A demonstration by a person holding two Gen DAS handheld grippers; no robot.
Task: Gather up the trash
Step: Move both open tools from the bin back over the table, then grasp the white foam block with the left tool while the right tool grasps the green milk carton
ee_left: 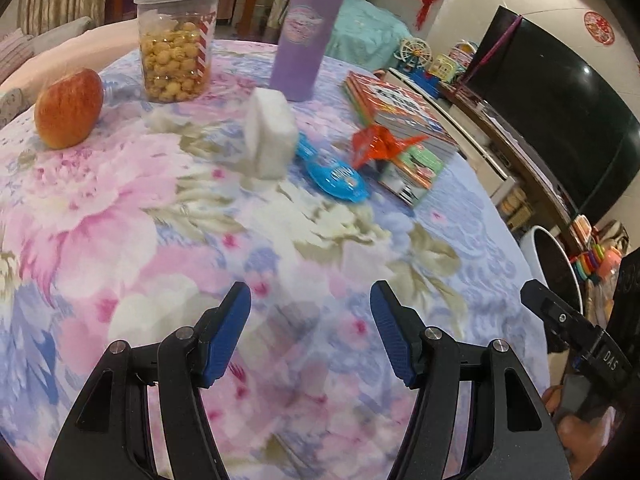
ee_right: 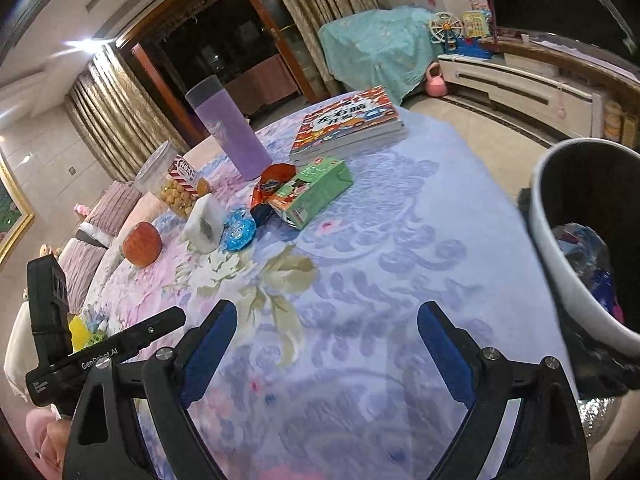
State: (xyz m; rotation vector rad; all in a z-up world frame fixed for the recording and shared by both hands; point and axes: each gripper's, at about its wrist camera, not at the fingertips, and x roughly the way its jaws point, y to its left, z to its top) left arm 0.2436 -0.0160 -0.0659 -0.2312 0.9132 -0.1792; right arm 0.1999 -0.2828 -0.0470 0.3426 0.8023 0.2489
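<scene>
A blue wrapper [ee_left: 336, 174] [ee_right: 239, 234] and a crumpled orange wrapper [ee_left: 378, 144] [ee_right: 272, 188] lie mid-table, beside a white blocky object [ee_left: 270, 136] [ee_right: 206, 220]. My left gripper [ee_left: 310, 304] hovers over the floral tablecloth [ee_left: 160, 240] well short of them, open, nothing between its blue pads. My right gripper [ee_right: 326, 320] is also open and empty above the cloth's blue part. A white bin [ee_right: 560, 240] [ee_left: 556, 264] stands just off the table's right edge, with wrappers [ee_right: 588, 252] inside.
Further back stand an apple [ee_left: 68, 108] [ee_right: 142, 244], a snack jar [ee_left: 176, 44] [ee_right: 176, 184] and a purple tumbler [ee_left: 306, 32] [ee_right: 228, 132]. Books [ee_left: 400, 112] [ee_right: 348, 124] and a green carton [ee_left: 416, 168] [ee_right: 316, 192] lie near the wrappers. A TV bench runs along the right wall.
</scene>
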